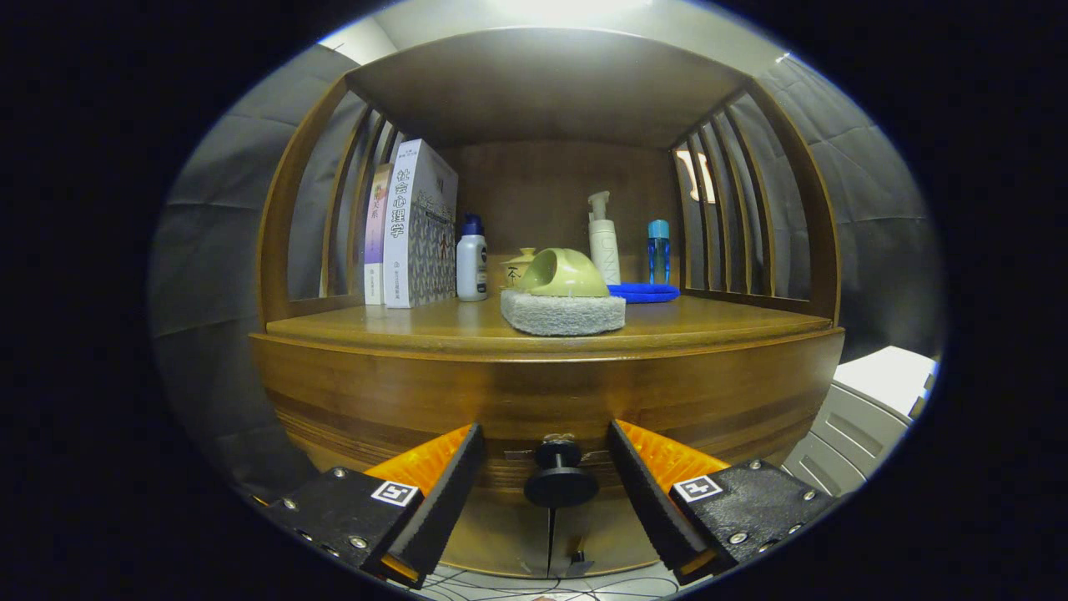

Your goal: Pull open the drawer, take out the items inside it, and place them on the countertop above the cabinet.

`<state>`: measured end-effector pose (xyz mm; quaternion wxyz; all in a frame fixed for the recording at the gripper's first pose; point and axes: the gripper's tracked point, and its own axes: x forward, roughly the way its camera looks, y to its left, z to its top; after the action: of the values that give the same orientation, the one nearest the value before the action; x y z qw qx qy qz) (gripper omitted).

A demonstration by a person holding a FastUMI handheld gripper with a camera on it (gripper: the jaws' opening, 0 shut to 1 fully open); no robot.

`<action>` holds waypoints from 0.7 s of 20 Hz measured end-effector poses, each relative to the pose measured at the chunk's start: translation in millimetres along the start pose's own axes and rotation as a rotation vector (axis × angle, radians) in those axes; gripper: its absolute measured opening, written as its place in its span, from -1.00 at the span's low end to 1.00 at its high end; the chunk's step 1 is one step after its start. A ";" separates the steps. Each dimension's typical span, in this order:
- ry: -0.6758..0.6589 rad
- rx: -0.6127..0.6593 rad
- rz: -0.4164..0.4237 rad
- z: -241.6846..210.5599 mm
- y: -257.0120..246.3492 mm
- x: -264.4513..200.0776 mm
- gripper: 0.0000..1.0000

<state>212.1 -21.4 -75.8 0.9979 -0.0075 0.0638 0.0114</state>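
The small lidded jar point(519, 265) stands mostly hidden behind the green cup point(564, 274). The cup also covers the foot of the pump bottle point(603, 240) and part of the blue dish point(644, 292). The second book point(376, 234) is half covered by the front book point(421, 224). The gripper point(546, 467) fingers' bases are cut off. Whether the drawer front point(546, 401) is ajar cannot be told.

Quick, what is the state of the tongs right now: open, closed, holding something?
Tongs: open, holding nothing; the drawer knob sits between the two fingers, not yet pressed.
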 end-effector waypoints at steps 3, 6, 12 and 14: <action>-0.002 0.012 -0.007 0.5 0.3 1.8 0.90; 0.020 0.029 0.001 -1.4 2.4 0.6 0.89; 0.011 0.007 -0.006 16.2 4.8 -25.2 0.89; -0.001 0.012 -0.009 26.7 6.6 -38.5 0.89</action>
<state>177.2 -15.2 -44.5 0.9980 -0.0019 0.0635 0.0063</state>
